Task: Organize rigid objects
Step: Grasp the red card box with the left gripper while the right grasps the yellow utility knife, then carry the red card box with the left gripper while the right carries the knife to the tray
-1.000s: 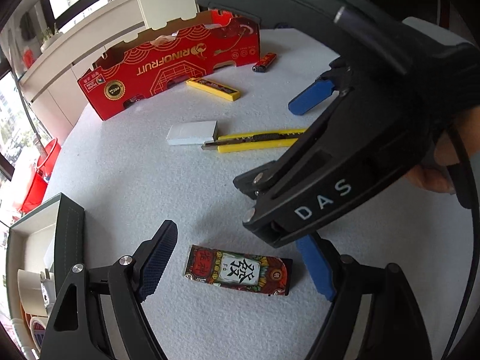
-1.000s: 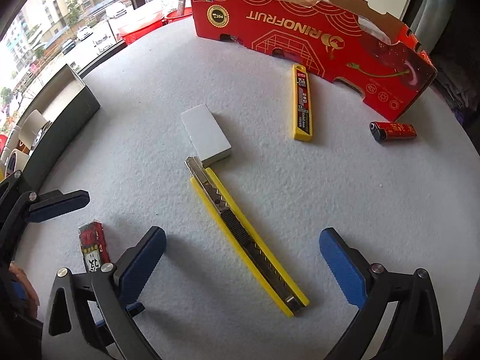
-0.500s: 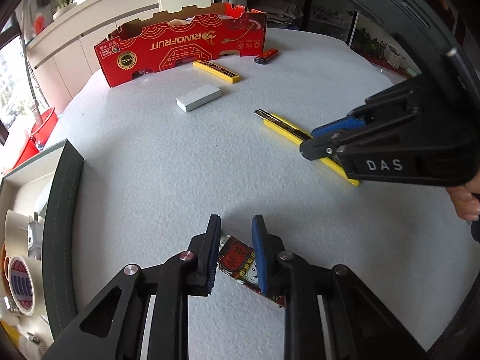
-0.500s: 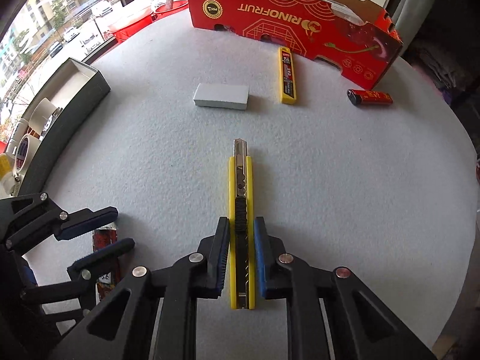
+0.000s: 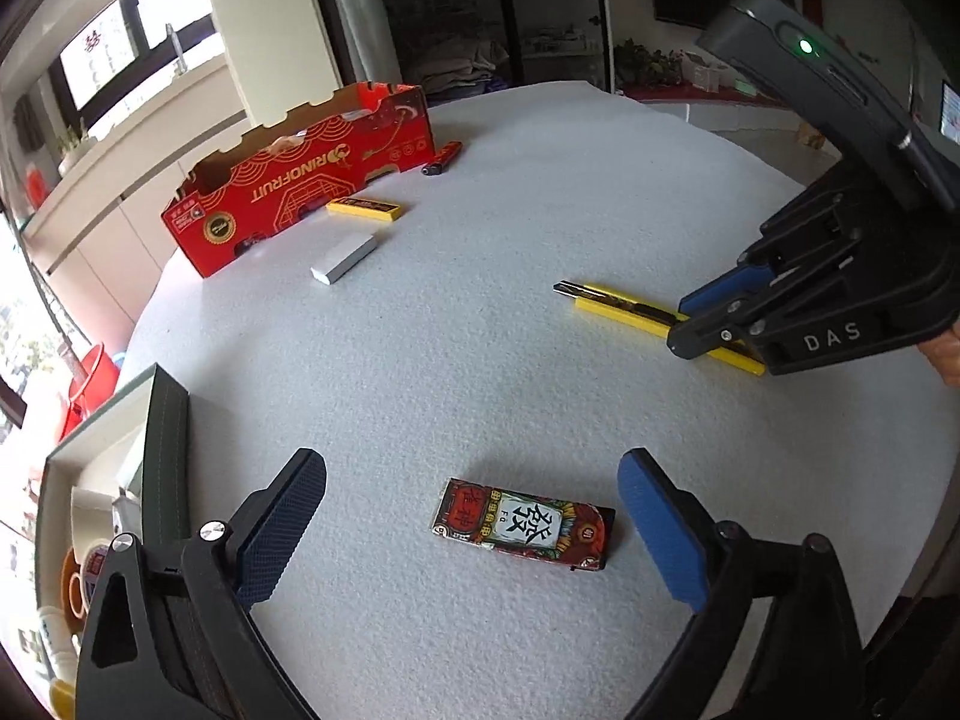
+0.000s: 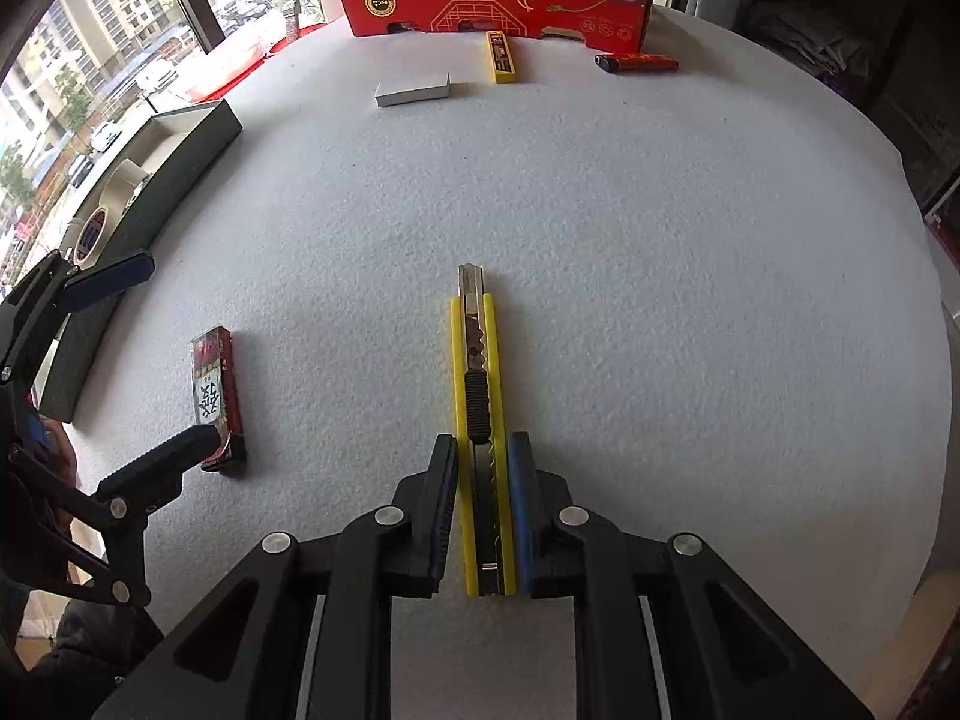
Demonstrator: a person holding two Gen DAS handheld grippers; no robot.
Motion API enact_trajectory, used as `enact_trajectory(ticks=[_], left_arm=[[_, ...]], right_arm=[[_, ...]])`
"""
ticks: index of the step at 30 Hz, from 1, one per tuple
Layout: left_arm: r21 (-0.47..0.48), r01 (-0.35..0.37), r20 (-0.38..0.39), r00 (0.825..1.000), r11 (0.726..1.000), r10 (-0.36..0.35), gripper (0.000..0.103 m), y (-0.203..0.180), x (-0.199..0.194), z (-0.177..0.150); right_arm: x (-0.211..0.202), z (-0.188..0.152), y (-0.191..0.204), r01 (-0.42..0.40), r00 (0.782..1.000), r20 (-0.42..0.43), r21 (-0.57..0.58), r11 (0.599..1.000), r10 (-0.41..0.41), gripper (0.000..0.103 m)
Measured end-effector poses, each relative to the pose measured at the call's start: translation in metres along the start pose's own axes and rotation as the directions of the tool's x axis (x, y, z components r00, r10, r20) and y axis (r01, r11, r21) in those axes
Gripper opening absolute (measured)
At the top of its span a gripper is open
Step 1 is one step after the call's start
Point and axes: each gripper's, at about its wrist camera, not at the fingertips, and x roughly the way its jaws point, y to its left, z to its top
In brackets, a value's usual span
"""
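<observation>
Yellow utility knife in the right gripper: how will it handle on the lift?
The yellow utility knife looks stiff, so it likely won't sag. The right gripper clamps its rear end, so the front may droop. The metal blade tip protrudes: keep it clear.

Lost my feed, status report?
Right gripper shut on yellow knife. Left gripper just opened, decorated lighter lying between. Nothing blocking.

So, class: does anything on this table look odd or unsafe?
Yes. The yellow utility knife, clamped in the right gripper, has its blade tip sticking out bare. Nothing looks spilled or broken.
</observation>
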Motion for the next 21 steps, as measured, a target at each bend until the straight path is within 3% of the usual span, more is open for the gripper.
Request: enact_trajectory(ticks=[5,7,13,15,16,21], left_arm=[[0.193,-0.001,-0.054,0.998,0.981,0.012,0.099,-0.017,0.018,0.003],[0.196,0.018,-0.046,0.999,0.98,-0.009,0.1,-0.017,0.02,0.001],[0.084,0.068,-0.067,0.996,0.994,-0.062,0.097,-0.007,0.029,-0.002],[0.008,0.153,-0.088,0.984,0.988,-0.152,0.071,-0.003,0.028,-0.005],[-0.019,0.144,-0.088,0.985,0.989,-0.146,0.071,-0.003,0.025,-0.006],[-0.114,0.056,-0.086,0.994,0.992,-0.066,0.071,-0.01,0.016,-0.01]], right_arm=[[-0.007,0.003,0.008,-0.01,1.0,-0.019,-0.031,0.999,0.009,0.034],[-0.005,0.008,0.013,0.023,0.999,-0.024,-0.054,0.998,-0.025,0.034],[-0.001,0.019,0.021,0.07,0.996,-0.044,-0.096,0.993,-0.074,0.034],[-0.002,0.017,0.022,0.067,0.997,-0.04,-0.091,0.994,-0.071,0.03],[-0.004,0.015,0.023,0.058,0.998,-0.035,-0.081,0.995,-0.061,0.018],[-0.014,-0.003,0.015,0.071,0.997,0.007,0.008,0.997,-0.071,0.017]])
